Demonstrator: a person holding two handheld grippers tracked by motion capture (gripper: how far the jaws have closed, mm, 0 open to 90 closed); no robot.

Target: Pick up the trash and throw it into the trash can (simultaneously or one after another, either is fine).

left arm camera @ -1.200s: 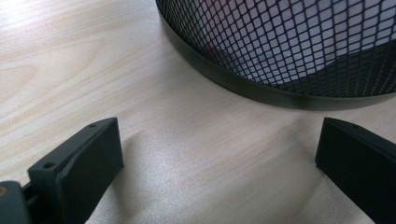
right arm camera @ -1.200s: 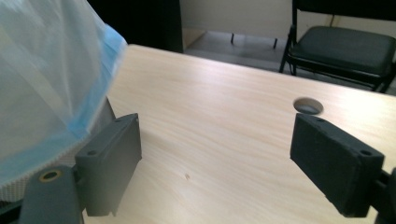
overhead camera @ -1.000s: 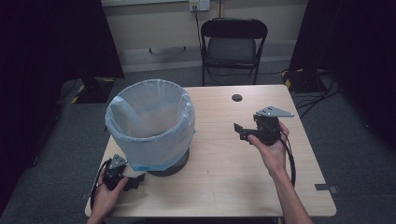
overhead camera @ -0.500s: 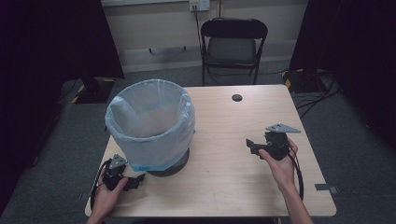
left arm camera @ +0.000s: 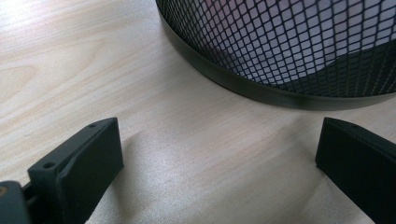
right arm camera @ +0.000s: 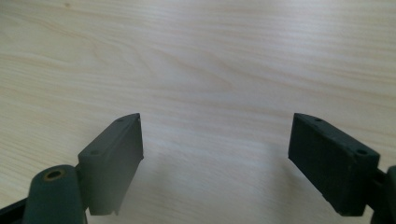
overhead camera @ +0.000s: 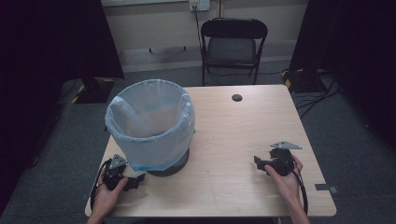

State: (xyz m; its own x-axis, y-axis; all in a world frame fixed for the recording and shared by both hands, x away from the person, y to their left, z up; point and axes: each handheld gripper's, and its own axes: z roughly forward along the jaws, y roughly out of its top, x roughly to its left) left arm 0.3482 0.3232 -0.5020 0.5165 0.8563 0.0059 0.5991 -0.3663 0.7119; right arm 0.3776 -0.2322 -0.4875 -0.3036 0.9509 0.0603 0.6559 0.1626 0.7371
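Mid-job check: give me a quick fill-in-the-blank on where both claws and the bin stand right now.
1. The mesh bin is lined with a pale blue ____.
2. The left claw sits low beside the bin, its jaws ____.
3. The right claw holds ____ between its jaws.
4. A folding ____ stands beyond the table.

Missing words: bag; open; nothing; chair

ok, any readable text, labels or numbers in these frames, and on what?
None readable.
The bin and its liner carry no print that shows.
The table, left gripper and right gripper show no label.
The wall outlet has no mark that can be read at this size.
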